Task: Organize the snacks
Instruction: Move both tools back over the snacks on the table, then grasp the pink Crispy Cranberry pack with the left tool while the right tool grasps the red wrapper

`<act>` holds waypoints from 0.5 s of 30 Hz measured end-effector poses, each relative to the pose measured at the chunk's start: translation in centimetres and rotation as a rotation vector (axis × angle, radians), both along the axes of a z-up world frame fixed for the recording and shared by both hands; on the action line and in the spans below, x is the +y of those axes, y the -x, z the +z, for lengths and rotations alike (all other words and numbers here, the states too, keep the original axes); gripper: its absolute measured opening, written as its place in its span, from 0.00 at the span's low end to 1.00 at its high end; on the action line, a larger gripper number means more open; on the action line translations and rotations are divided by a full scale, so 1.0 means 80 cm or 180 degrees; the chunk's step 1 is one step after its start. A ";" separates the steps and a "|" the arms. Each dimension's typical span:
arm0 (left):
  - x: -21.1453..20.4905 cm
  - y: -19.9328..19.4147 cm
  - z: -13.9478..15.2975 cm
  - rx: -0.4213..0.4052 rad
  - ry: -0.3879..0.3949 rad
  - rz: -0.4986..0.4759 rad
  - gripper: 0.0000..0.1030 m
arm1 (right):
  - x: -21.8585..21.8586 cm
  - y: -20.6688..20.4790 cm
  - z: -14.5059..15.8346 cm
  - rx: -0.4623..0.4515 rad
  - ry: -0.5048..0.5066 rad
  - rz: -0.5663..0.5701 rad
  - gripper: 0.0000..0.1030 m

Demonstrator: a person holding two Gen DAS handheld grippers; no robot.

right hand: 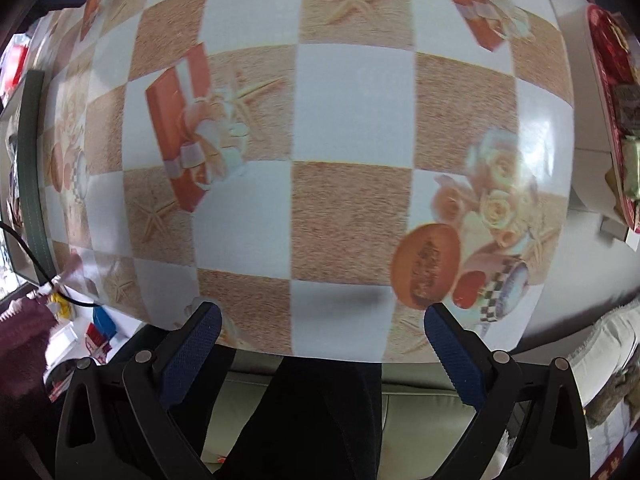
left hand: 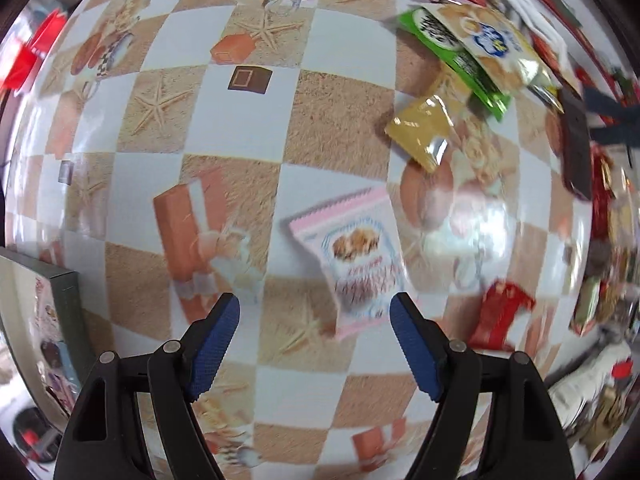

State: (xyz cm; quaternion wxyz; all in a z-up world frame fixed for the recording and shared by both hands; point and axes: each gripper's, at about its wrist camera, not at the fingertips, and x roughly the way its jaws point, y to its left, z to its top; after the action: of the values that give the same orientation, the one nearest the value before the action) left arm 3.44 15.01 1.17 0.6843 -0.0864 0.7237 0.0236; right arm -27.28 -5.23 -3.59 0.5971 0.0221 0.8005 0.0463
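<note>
In the left wrist view my left gripper (left hand: 314,310) is open and empty, hovering over the patterned tablecloth. A pink and white snack packet (left hand: 354,258) lies flat just ahead, nearer the right fingertip. Further right lie a yellow packet (left hand: 420,132), a green packet (left hand: 460,56) under a beige cracker packet (left hand: 496,48), and a red packet (left hand: 500,314). In the right wrist view my right gripper (right hand: 322,320) is open and empty above the table's near edge, with no snack between its fingers.
A green-edged box (left hand: 60,312) stands at the left of the table; it also shows in the right wrist view (right hand: 34,168). A red tray (right hand: 616,92) with snacks sits at the right. More packets crowd the far right (left hand: 600,240). A dark flat bar (left hand: 576,148) lies there.
</note>
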 end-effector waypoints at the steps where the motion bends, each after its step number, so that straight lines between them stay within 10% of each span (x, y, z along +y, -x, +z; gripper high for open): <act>1: 0.000 -0.006 -0.004 0.0005 0.0023 0.0091 0.78 | -0.004 0.000 0.000 0.0001 0.0000 -0.0023 0.99; 5: -0.001 -0.022 -0.017 0.0037 0.0039 0.0319 0.78 | -0.020 -0.002 -0.002 0.0027 -0.0017 -0.0113 0.99; 15: -0.016 -0.006 -0.032 0.0008 -0.0256 -0.0269 0.78 | -0.032 -0.059 0.014 -0.0071 -0.0014 -0.0276 0.99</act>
State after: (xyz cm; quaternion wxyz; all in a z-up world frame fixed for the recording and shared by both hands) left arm 3.95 13.71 -1.41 0.6866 -0.0281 0.7261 0.0238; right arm -22.60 -7.79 -2.49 0.6074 0.0576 0.7920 0.0223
